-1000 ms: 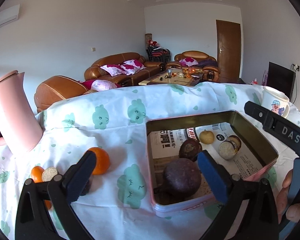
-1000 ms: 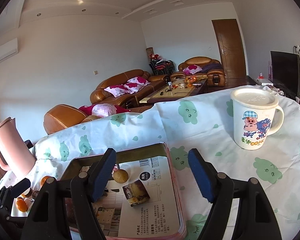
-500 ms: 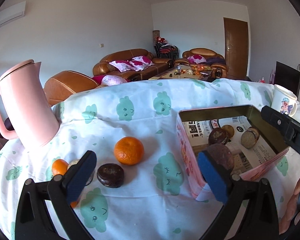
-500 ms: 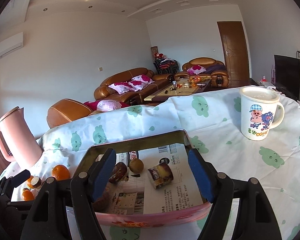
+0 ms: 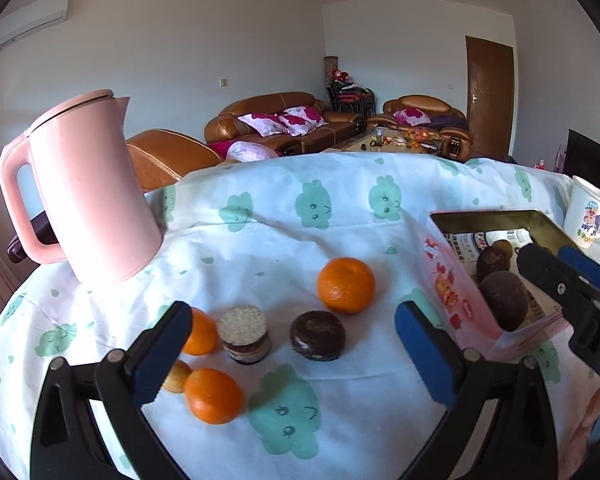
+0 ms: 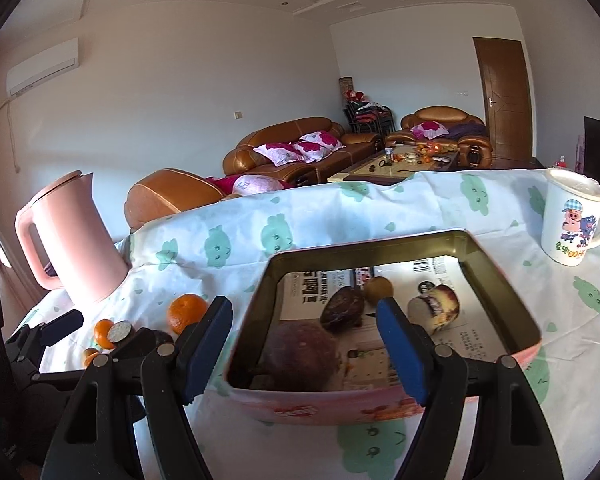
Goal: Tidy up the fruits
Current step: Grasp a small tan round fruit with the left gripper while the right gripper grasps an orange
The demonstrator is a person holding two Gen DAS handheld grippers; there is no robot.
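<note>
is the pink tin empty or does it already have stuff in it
Not empty. The pink tin is open and holds several dark round fruits and a small cake on printed paper.

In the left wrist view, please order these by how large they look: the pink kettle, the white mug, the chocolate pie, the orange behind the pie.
1. pink kettle
2. orange and chocolate pie: look alike, not ranked
3. white mug: looks smallest, but it stands farthest away, so its true size is unsure

Bare tablecloth [image 5: 284, 248] lies open between the pink kettle [image 5: 88, 196] at far left and the tin [image 5: 452, 280] at right. Nearer, the oranges [image 5: 346, 286] and round cakes [image 5: 318, 336] crowd the left. The tin's walls fence its contents; a mug [image 6: 572, 220] stands far right.
</note>
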